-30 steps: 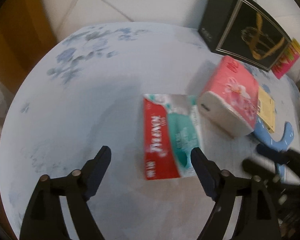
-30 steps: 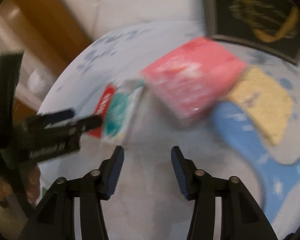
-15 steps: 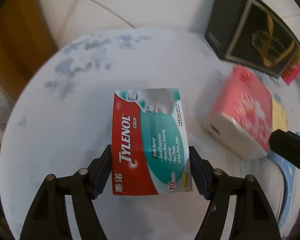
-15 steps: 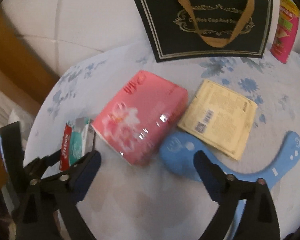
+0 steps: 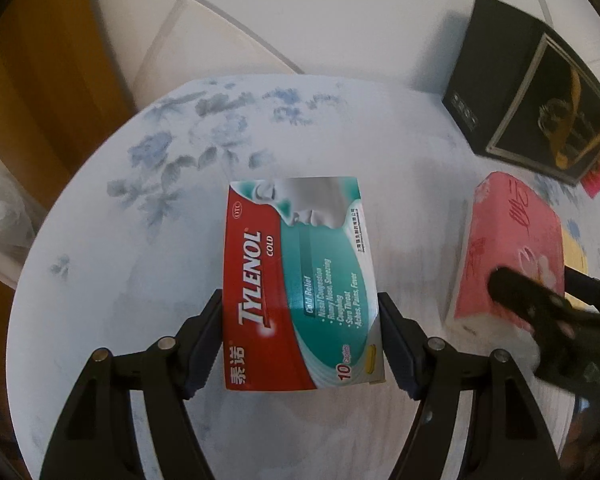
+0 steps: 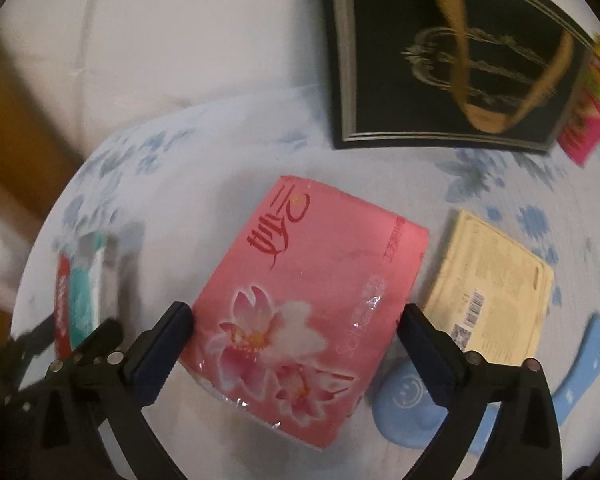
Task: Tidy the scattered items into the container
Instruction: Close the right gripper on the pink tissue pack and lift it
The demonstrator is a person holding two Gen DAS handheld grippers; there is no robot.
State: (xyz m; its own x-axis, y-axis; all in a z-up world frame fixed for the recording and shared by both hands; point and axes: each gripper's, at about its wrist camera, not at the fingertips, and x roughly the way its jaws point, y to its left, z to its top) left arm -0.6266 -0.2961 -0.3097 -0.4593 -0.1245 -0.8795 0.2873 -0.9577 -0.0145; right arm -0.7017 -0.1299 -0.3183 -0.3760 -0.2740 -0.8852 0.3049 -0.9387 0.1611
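A red and teal Tylenol box (image 5: pixel 300 280) sits between the pads of my left gripper (image 5: pixel 300 300), which is shut on its two long edges. The same box (image 6: pixel 80 280) shows at the left of the right wrist view. A pink tissue pack (image 6: pixel 308 280) with a flower print lies on the table, and my right gripper (image 6: pixel 296 312) stands wide open astride its near end, one finger at each side. The black paper bag (image 6: pixel 440 60) with gold handles stands at the table's far edge. One right fingertip (image 5: pixel 520 292) shows over the tissue pack (image 5: pixel 512 240) in the left wrist view.
A yellow flat packet (image 6: pixel 492 280) lies right of the tissue pack, and a blue curved object (image 6: pixel 408 400) is partly under it. A pink snack packet (image 6: pixel 588 112) stands beside the bag. The round table (image 5: pixel 140 240) has a white floral cloth; tiled floor lies beyond.
My left gripper closed on the Tylenol box, which now looms larger in its view. My right gripper opened wide and moved over the pink tissue pack.
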